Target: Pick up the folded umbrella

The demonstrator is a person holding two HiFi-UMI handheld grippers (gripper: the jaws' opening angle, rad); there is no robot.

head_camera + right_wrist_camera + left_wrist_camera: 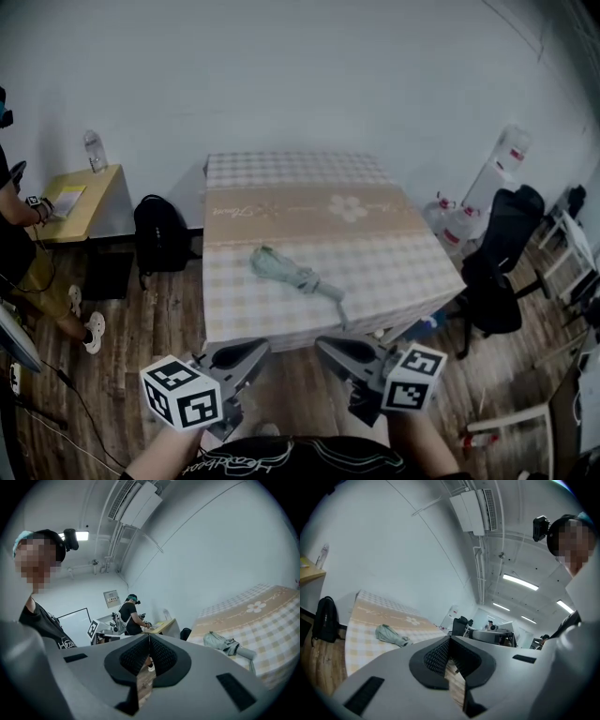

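Umbrella [295, 275] first: the pale green folded umbrella lay slantwise on the checked tablecloth [281, 169], near the middle of the table's front half, with its stub handle end turned toward the near right corner. Both tools were well short of it, held low in front of the person, before the table's near edge. The left gripper [255, 349] had its jaws clenched on nothing, the ribbed pads meeting at the tip with only floor showing through the gap behind them. The right gripper [325, 345] was likewise pinched closed and empty. Judging from this, the reach was the step in hand, and nothing had been grasped yet. To do it well, the chosen gripper's jaws should be spread before arriving. They should come over the table edge and straddle the bundle across its length rather than along it. The loose fabric would likely squash, so a bite around the firm core seemed safest
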